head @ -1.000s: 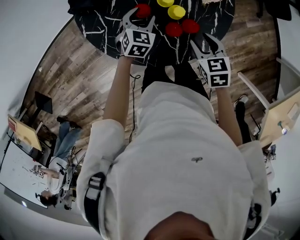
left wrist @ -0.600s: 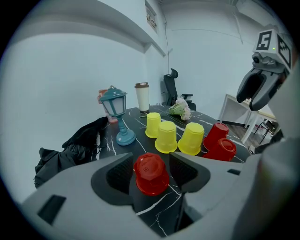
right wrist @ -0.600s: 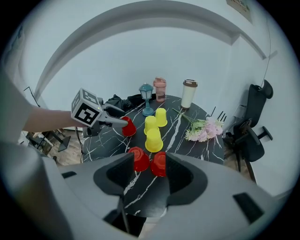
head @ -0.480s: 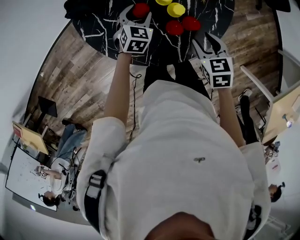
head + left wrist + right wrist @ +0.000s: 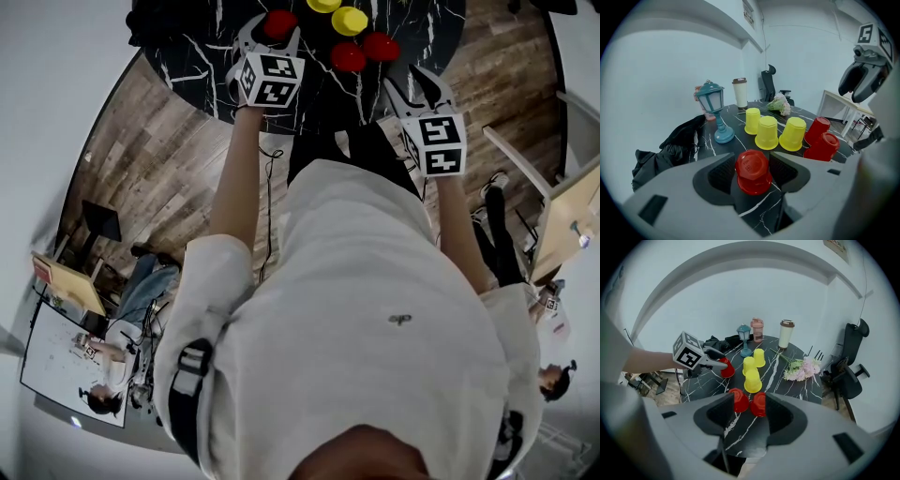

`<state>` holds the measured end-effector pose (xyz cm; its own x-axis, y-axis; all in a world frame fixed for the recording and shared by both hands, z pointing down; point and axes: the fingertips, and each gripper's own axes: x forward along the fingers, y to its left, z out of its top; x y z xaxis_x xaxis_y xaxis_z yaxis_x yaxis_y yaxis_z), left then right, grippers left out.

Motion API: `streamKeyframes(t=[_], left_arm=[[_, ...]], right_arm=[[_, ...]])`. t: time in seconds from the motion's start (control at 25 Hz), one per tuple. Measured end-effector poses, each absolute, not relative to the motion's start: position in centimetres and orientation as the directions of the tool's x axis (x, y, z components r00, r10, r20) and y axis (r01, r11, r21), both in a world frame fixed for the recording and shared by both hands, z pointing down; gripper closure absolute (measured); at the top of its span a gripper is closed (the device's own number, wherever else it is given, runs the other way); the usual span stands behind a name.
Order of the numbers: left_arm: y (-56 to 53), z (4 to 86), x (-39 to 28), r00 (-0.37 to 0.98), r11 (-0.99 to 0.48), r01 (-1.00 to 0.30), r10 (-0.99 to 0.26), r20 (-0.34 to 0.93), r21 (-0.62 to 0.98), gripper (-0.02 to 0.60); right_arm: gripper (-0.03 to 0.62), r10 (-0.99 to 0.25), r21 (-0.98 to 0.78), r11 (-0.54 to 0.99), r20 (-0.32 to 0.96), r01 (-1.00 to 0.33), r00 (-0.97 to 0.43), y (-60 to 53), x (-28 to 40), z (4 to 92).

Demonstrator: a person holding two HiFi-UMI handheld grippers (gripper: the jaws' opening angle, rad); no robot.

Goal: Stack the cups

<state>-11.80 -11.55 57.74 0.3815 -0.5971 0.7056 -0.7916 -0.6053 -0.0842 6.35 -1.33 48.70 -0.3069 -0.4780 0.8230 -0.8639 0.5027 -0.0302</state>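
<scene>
Upside-down cups stand on the black marble table point(image 5: 187, 47): three yellow ones point(image 5: 768, 132) in a row and two red ones point(image 5: 825, 146) side by side. A third red cup point(image 5: 752, 171) stands apart, between the jaws of my left gripper point(image 5: 752, 174), which is open with its pads close to the cup's sides. In the head view that cup point(image 5: 279, 22) sits ahead of the left gripper point(image 5: 270, 33). My right gripper point(image 5: 751, 411) hovers open and empty near the table's front edge, short of the red pair point(image 5: 758, 404).
At the table's far side stand a teal lamp point(image 5: 715, 115), a pink bottle point(image 5: 757, 329) and a lidded paper cup point(image 5: 739, 93). Flowers point(image 5: 801, 369) lie to the right, dark cloth point(image 5: 670, 150) to the left. An office chair point(image 5: 851, 376) stands beyond the table.
My left gripper has moved slightly forward, so its jaws now reach further round the lone red cup. The right gripper has barely moved.
</scene>
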Motion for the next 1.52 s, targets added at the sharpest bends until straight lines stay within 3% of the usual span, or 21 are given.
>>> streamKeyframes(t=[1.52], left_arm=[[-4.2, 56.4, -8.3, 0.488, -0.715, -0.697, -0.522, 0.7, -0.047, 0.356]], right_arm=[[0.39, -0.526, -0.031, 0.505, 0.782, -0.863, -0.335, -1.5, 5.1, 47.8]])
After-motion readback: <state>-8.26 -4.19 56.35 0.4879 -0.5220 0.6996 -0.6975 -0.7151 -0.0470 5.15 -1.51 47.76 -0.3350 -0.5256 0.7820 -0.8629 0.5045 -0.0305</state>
